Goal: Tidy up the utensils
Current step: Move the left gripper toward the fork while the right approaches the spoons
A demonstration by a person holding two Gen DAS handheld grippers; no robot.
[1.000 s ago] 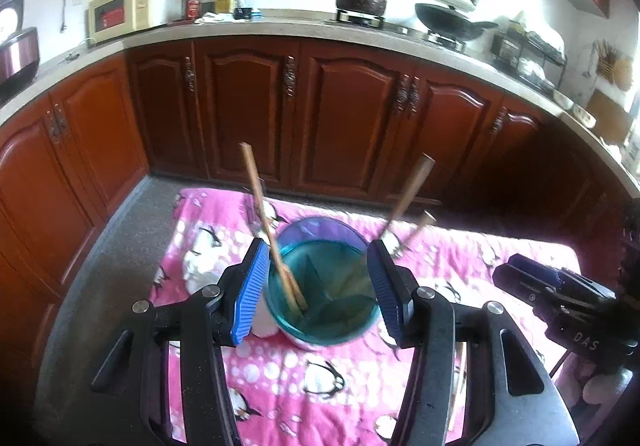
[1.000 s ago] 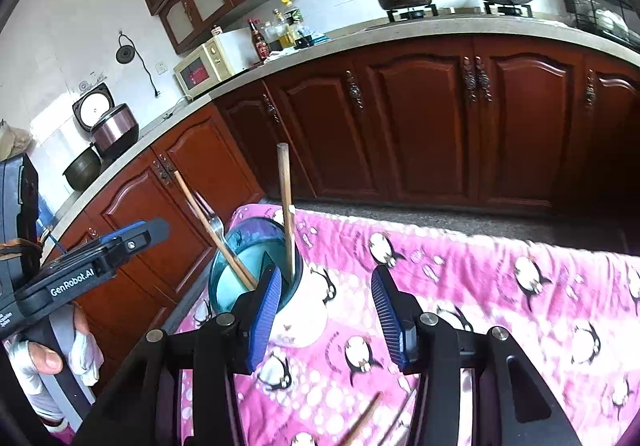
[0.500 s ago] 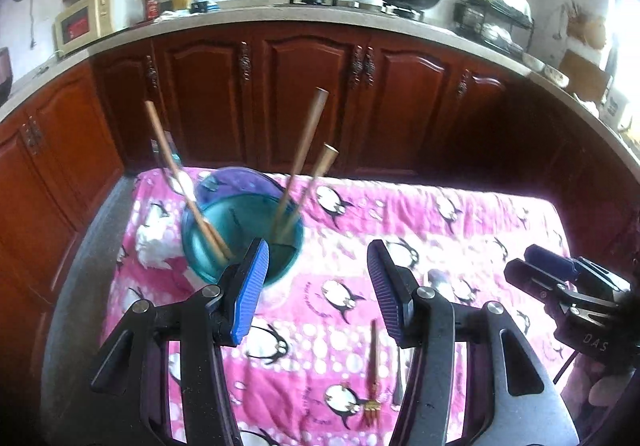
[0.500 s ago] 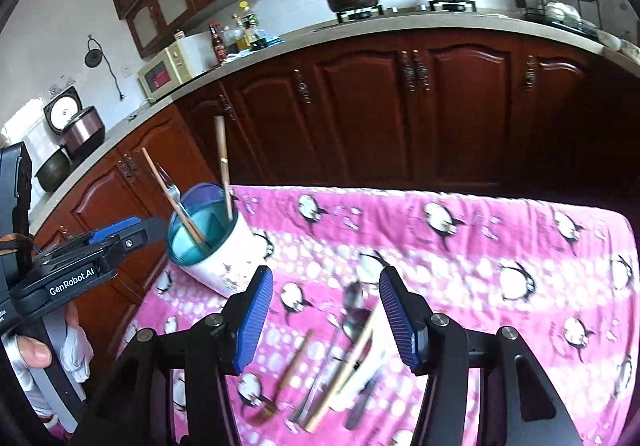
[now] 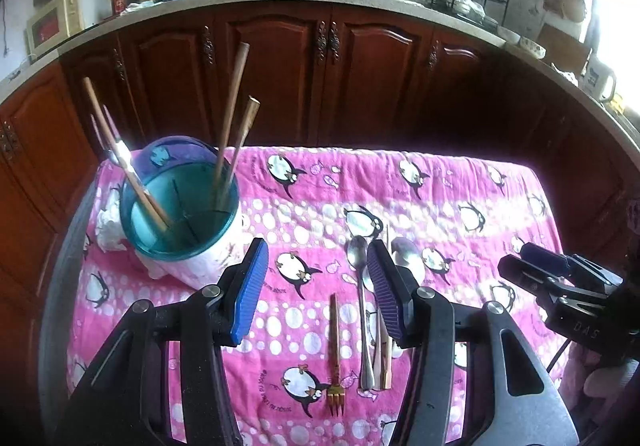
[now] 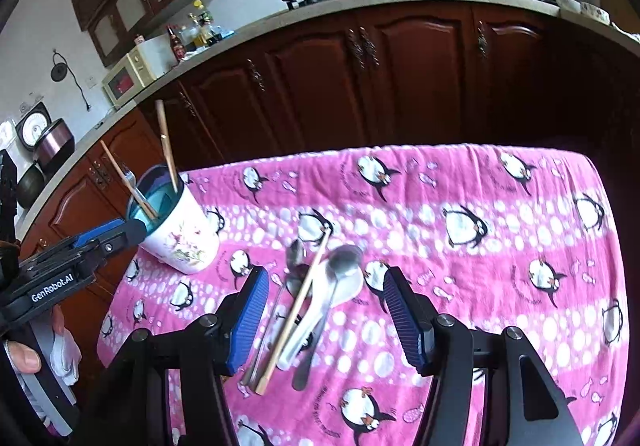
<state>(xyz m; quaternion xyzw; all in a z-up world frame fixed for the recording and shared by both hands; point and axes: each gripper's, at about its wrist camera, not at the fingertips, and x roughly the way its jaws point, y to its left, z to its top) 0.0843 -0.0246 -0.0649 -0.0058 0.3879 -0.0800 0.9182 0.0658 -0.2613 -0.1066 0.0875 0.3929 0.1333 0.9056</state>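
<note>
Both tongs stand wide apart and hold nothing. The left tongs (image 5: 316, 286) hover above the pink penguin-print cloth (image 5: 460, 205) covering the surface, with the utensil holder (image 5: 180, 221) just to their left; this white cup with a teal inner rim carries several wooden-handled utensils leaning against its rim. Between the left fingers, flat on the cloth, lie a small fork (image 5: 335, 358) and a metal spoon (image 5: 362, 310), beside further pale handles partly hidden by the right-hand finger. The right tongs (image 6: 322, 316) hover over the same loose cluster: a wooden chopstick (image 6: 296, 310) lying diagonally across a white spoon (image 6: 320, 318) and metal spoons. The holder (image 6: 180, 230) stands upright, well to the left of these tongs.
</note>
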